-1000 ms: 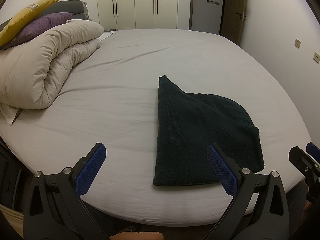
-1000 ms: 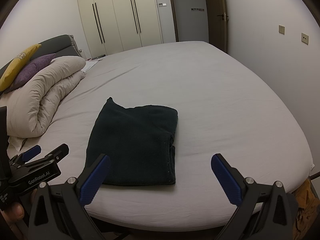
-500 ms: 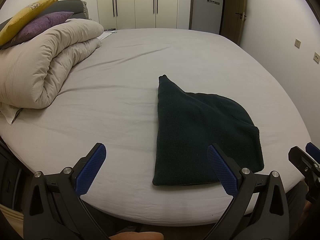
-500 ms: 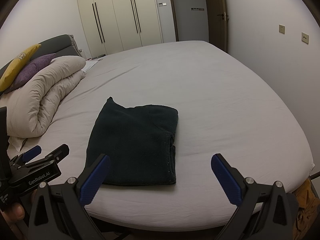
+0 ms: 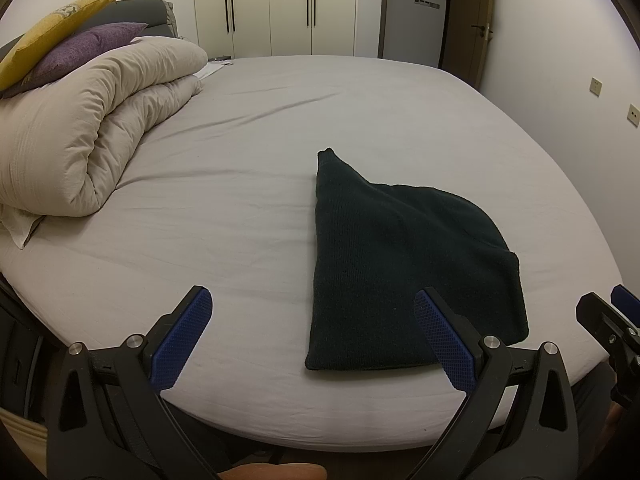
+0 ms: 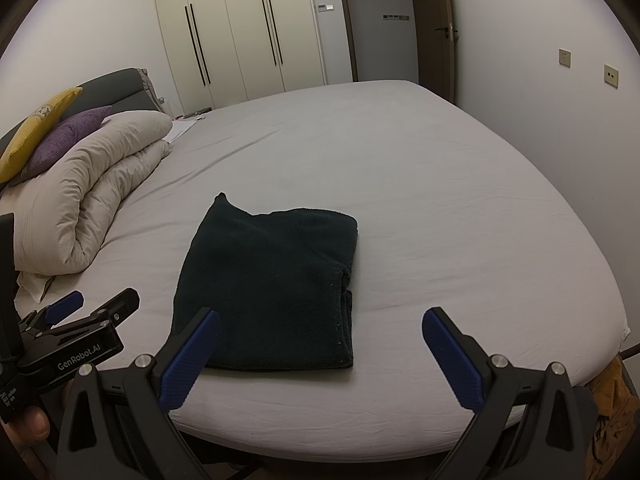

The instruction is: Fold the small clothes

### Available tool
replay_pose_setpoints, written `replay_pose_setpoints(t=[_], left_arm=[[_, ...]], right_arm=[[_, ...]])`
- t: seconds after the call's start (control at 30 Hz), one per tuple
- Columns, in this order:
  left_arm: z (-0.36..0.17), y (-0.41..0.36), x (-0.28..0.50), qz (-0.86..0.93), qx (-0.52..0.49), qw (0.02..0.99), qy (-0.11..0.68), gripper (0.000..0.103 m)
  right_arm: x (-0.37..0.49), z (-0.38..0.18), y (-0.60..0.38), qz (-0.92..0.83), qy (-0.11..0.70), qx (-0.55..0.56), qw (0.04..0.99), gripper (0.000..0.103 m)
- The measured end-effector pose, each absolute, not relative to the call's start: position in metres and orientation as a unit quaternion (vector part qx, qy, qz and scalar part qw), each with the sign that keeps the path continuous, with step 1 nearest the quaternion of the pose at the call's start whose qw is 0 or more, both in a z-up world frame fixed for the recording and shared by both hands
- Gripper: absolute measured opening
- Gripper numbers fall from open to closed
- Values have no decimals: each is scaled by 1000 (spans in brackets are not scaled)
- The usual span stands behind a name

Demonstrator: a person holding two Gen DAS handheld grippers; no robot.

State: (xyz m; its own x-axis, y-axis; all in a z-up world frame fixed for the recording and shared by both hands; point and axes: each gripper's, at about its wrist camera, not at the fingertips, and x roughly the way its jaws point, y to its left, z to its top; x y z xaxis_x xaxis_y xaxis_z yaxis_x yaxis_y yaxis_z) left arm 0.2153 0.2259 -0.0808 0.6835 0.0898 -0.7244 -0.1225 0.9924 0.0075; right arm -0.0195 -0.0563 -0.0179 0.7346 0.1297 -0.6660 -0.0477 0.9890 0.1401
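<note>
A wide bed [image 5: 280,128] with a smooth pale grey sheet, creased only in a few long shallow lines, fills both views; its near edge curves away under the fisheye lens. On its left side lies a thick cream duvet [image 5: 92,128], rolled into a puffy bundle, with a purple cushion [image 5: 88,46] and a yellow cushion [image 5: 56,28] on top, both partly cut off by the frame edge. Pale wardrobe doors [image 6: 240,32] with slim dark handles stand behind.

The dark garment [image 6: 272,292], a soft, fuzzy knit, almost black, lies folded flat near the front edge of the bed, one corner sticking up into a point at the back. Its stacked layers show along the right side; the weave is too dark to read further.

The left gripper [image 5: 312,340] and right gripper [image 6: 320,356] hover at the bed's near edge, jaws spread wide, ribbed blue pads holding nothing. A fingertip [image 6: 34,424] shows at the lower left.
</note>
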Motion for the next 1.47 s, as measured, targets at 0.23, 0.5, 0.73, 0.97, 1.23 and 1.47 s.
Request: replay_pose_setpoints(t=[0.23,0.5,0.73,0.97,1.23,1.47], left_arm=[[-81,226,215,58,-21,917,394,103],[-81,226,215,57,-21,917,395,103],[-84,227,213,55,-20,916,396,103],[-85,227,214,54,-20,916,398,103],[-86,227,214,54,-21,915,399,103],[-86,229,215,50,-18,916,397,103]], right_arm=[[-21,-18,-56,47,361,57,930,103],[-20,-18,-57,48,362,57,929,103],[-19,-18,-58,48,362,57,929,103],[-19,-18,-59,49,363,57,929,103],[-20,-18,-59,50,363,58,929,103],[-19,-18,-60,49,363,58,929,103]])
